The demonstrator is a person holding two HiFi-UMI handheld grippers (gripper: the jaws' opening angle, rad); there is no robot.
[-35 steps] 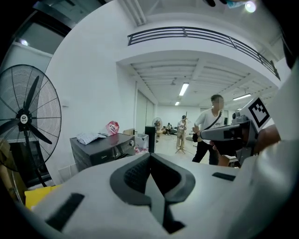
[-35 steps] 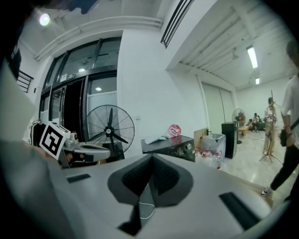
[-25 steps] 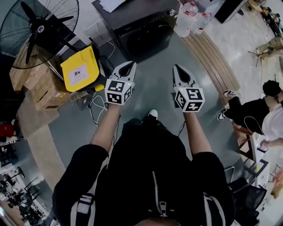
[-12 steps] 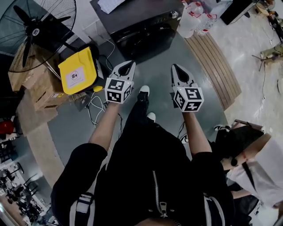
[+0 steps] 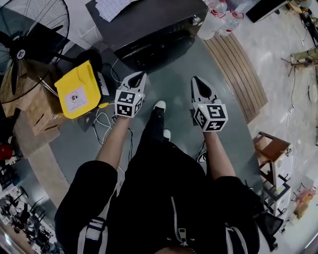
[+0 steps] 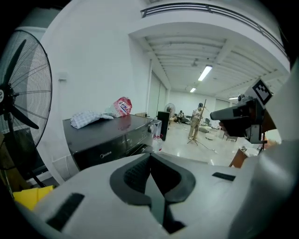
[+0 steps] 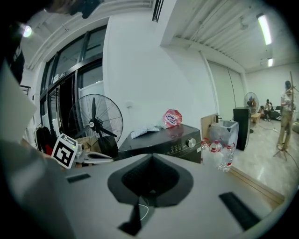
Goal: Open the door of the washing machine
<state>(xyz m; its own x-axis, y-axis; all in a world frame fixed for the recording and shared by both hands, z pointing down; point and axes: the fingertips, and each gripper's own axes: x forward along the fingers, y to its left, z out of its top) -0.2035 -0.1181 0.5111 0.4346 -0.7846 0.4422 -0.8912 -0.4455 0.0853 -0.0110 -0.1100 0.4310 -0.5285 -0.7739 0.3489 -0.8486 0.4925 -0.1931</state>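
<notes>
The dark front-loading washing machine (image 5: 149,30) stands at the top of the head view, its round door (image 5: 156,52) shut and facing me. It also shows in the left gripper view, washing machine (image 6: 110,140), and in the right gripper view, washing machine (image 7: 163,140), still some way ahead. My left gripper (image 5: 138,77) and right gripper (image 5: 197,81) are held side by side over the grey floor, both pointing at the machine and short of it. Each has its jaws closed to a point with nothing between them: left gripper (image 6: 150,156), right gripper (image 7: 152,156).
A standing fan (image 5: 25,44), cardboard boxes (image 5: 30,111), a yellow case (image 5: 77,89) and loose cables (image 5: 104,121) lie left of the machine. Water bottles (image 5: 218,20) and a wooden floor strip (image 5: 238,69) are at its right. A cloth (image 5: 114,6) lies on top. A wooden stool (image 5: 271,146) stands at right.
I have stepped toward the washing machine, which now sits nearer and larger. Both grippers moved forward and lower with me. The seated person at the right has left the view.
</notes>
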